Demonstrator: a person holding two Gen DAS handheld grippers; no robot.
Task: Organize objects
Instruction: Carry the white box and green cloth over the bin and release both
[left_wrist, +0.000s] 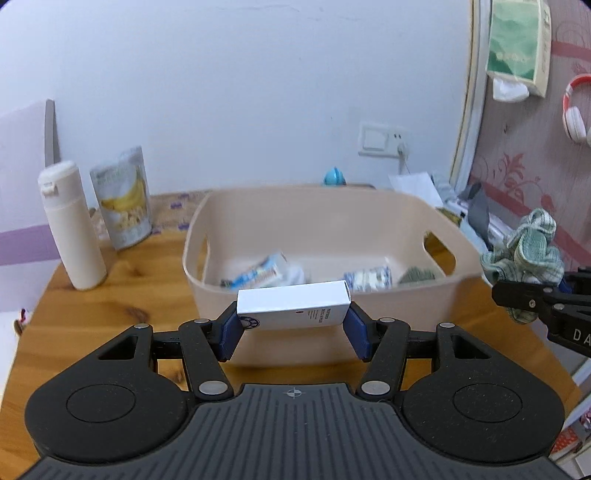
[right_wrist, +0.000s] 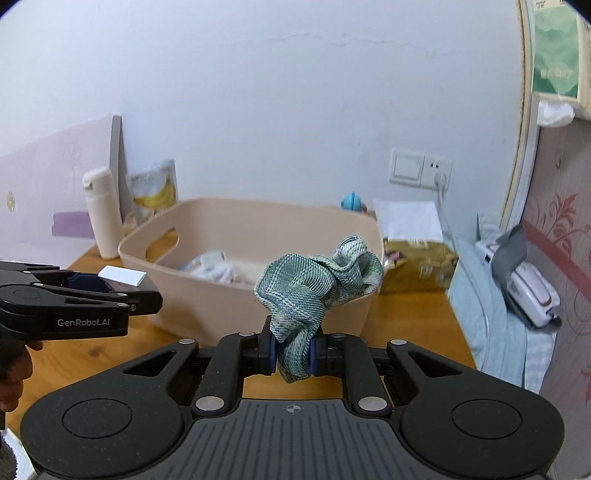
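Note:
My left gripper (left_wrist: 293, 325) is shut on a small white box (left_wrist: 293, 304), held crosswise just in front of the beige plastic bin (left_wrist: 373, 201). The bin holds several small packets (left_wrist: 258, 275) and a dark green item (left_wrist: 417, 275). My right gripper (right_wrist: 293, 354) is shut on a crumpled green plaid cloth (right_wrist: 314, 280), held above the table at the bin's near right corner (right_wrist: 364, 306). The cloth and right gripper also show at the right edge of the left wrist view (left_wrist: 528, 251). The left gripper with the box shows at the left of the right wrist view (right_wrist: 122, 277).
A cream bottle (left_wrist: 72, 225) and a banana snack pouch (left_wrist: 123, 201) stand left of the bin on the wooden table (left_wrist: 122, 314). A gold packet (right_wrist: 417, 266), papers and a grey-white device (right_wrist: 524, 280) lie right of the bin. A wall socket (right_wrist: 421, 168) is behind.

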